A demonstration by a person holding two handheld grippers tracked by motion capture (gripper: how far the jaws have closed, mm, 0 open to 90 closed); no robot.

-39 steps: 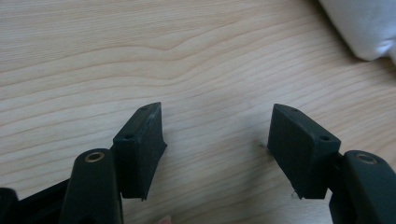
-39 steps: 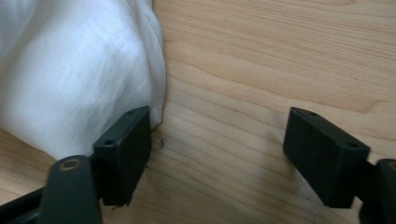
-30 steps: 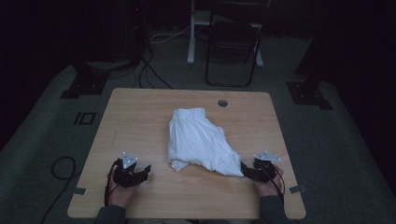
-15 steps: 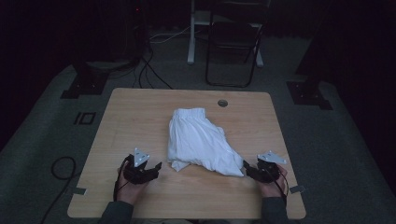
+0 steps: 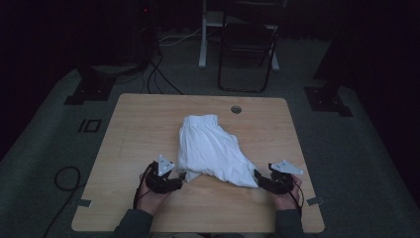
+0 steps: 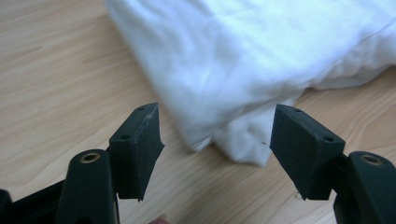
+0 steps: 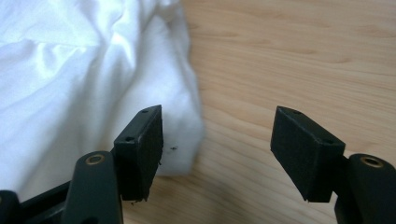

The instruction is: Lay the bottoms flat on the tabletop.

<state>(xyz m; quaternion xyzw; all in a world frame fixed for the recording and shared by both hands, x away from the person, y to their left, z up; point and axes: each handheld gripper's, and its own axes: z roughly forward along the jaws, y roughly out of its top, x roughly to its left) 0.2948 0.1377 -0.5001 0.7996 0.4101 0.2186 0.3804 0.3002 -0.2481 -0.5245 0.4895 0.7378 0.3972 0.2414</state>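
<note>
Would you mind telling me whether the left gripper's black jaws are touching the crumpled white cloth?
Apart. In the left gripper view the left gripper stands open, bare wood showing between each jaw and the white cloth corner ahead.

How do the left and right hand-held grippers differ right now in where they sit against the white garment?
The left hand-held gripper frames a bunched corner of the white garment between its open jaws; the right hand-held gripper frames mostly bare table, the cloth edge by one pad. The left's jaws have just been opening, without pressing the cloth. Both stand open, gripping nothing.
</note>
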